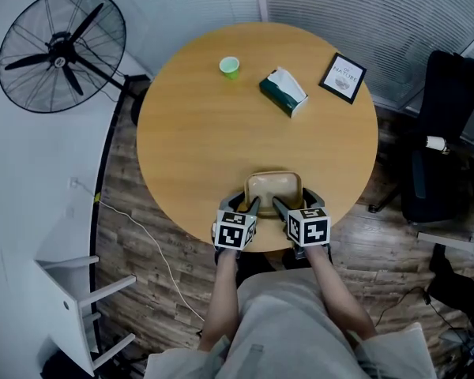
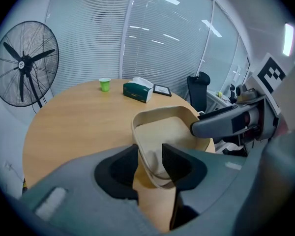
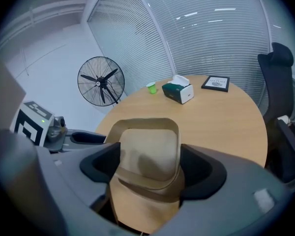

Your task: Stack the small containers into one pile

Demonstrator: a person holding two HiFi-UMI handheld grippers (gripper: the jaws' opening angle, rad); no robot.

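The person stands at the near edge of the round table, both forearms stretched forward and close together, so that the two tools meet at one beige container which sits at that edge. The left tongs are nearly closed and pinch the container's wall at its near left corner. The right tongs stand wider and press the container's two sides between them. In the right gripper view a second band shows under the rim, but I cannot tell if it is one container or several nested. The hands are hidden behind the marker cubes. Far across the table are a green cup, a green tissue box and a black framed card. Its large word looks like "NATURE"; the smaller print is too small to read.
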